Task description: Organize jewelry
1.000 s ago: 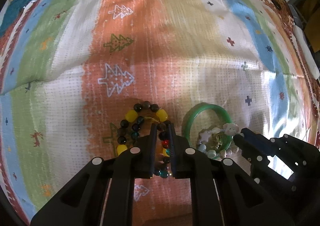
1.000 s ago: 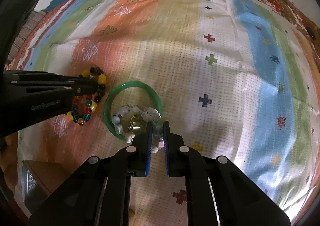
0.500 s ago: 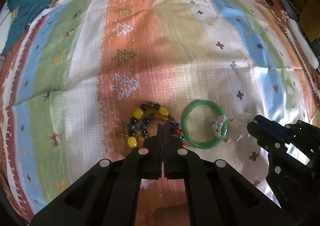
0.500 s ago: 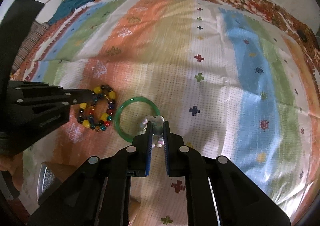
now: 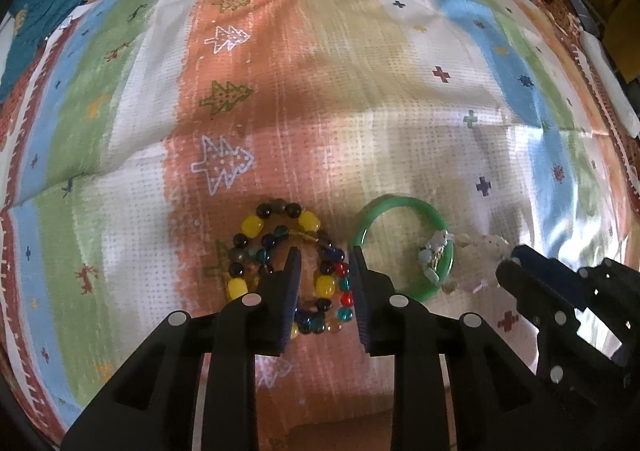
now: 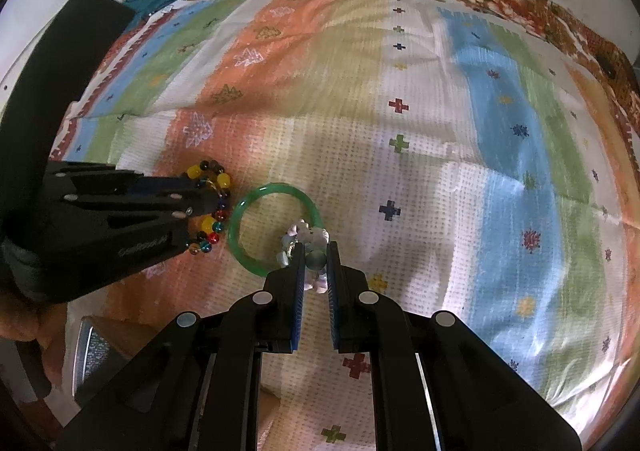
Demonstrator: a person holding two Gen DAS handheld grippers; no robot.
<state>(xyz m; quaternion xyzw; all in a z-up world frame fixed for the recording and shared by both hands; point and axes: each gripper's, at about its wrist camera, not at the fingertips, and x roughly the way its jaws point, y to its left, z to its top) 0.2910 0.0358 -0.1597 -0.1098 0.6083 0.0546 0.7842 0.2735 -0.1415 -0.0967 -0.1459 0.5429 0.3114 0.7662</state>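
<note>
Striped cloth (image 5: 320, 131): L tongs (image 5: 324, 271) apart over beads (image 5: 280, 247) (flat); R tongs (image 6: 316, 251) pinch charm bracelet (image 6: 306, 237).

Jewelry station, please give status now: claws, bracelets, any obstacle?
Left claw open over beaded bracelets. Right claw shut on pale charm bracelet, draped across green bangle. Nothing blocking on the striped cloth.

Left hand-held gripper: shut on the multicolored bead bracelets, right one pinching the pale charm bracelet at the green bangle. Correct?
Not quite. The left wrist view shows the left hand-held gripper open, its fingers apart over the multicolored bead bracelets. The right hand-held gripper does pinch the pale charm bracelet at the green bangle.
</note>
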